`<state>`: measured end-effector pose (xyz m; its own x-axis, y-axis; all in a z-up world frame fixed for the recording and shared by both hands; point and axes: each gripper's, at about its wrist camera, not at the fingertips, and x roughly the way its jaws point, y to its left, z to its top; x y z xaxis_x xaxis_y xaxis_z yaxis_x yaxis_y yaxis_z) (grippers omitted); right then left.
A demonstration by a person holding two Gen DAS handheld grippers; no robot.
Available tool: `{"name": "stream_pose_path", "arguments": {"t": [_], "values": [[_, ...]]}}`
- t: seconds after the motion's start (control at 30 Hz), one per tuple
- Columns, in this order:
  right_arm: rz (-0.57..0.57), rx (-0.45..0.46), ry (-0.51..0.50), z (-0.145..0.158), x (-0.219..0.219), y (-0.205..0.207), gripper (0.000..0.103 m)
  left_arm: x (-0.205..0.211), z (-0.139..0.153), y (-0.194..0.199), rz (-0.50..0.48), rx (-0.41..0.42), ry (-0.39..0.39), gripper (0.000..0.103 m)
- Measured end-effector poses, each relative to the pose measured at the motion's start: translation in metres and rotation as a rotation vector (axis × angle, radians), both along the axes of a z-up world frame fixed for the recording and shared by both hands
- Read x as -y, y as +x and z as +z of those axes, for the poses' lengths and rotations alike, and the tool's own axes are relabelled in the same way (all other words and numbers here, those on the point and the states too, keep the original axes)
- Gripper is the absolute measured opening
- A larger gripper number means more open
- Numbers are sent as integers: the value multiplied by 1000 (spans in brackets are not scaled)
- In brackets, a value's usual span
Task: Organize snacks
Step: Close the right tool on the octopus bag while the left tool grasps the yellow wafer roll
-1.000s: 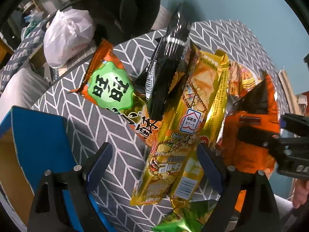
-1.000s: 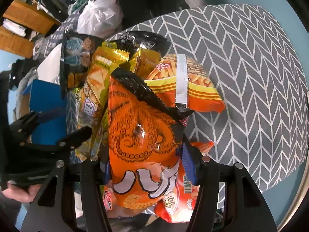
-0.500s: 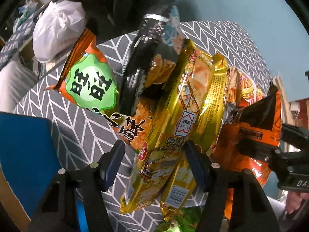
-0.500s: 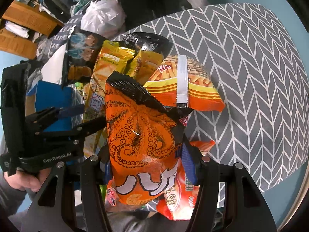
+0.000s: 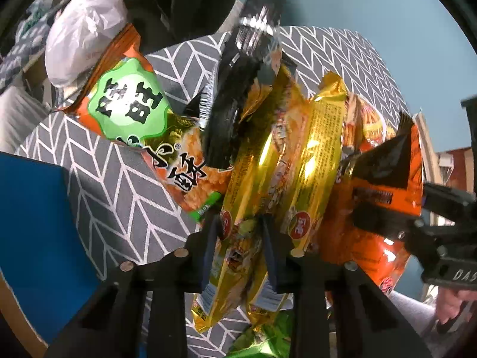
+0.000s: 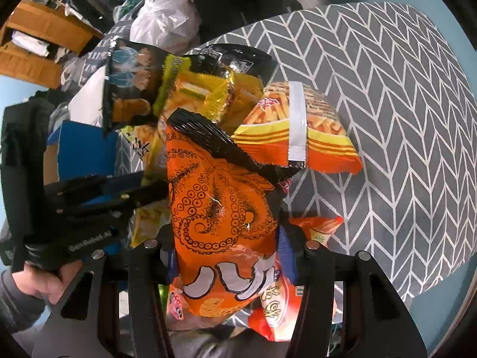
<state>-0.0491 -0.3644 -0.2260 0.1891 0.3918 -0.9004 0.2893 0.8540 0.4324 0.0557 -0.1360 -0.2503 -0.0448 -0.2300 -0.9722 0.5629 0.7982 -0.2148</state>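
Observation:
In the left wrist view my left gripper (image 5: 238,250) is shut on a gold snack packet (image 5: 253,185), with a second gold packet (image 5: 316,161) lying beside it. A black packet (image 5: 238,89) leans on top, and an orange packet with a green label (image 5: 131,104) lies to the left. In the right wrist view my right gripper (image 6: 226,256) is shut on an orange octopus-print bag (image 6: 220,208), held upright. That bag also shows at the right of the left wrist view (image 5: 384,197). An orange fries bag (image 6: 298,125) lies behind it.
The snacks sit on a round table with a grey chevron cloth (image 6: 402,119). A blue box (image 5: 29,223) stands at the table's left edge. A white plastic bag (image 5: 80,44) and dark clutter lie beyond the table. More orange packets (image 6: 283,307) lie under the right gripper.
My left gripper has moved in and closed on the gold packet. The black packet has tilted up. The right gripper still holds the octopus bag.

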Motion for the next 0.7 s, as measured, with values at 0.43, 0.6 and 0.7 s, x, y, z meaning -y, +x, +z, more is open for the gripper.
{"name": "stream_pose_path", "arguments": {"t": [0.43, 0.6, 0.7], "values": [[63, 48, -26, 18, -4, 3, 50, -16, 17, -6, 79, -11, 5, 8], [62, 31, -8, 13, -1, -3, 50, -26, 0, -3, 88, -41, 39, 39], [72, 25, -2, 11, -4, -5, 50, -31, -7, -1, 106, -54, 25, 53]]}}
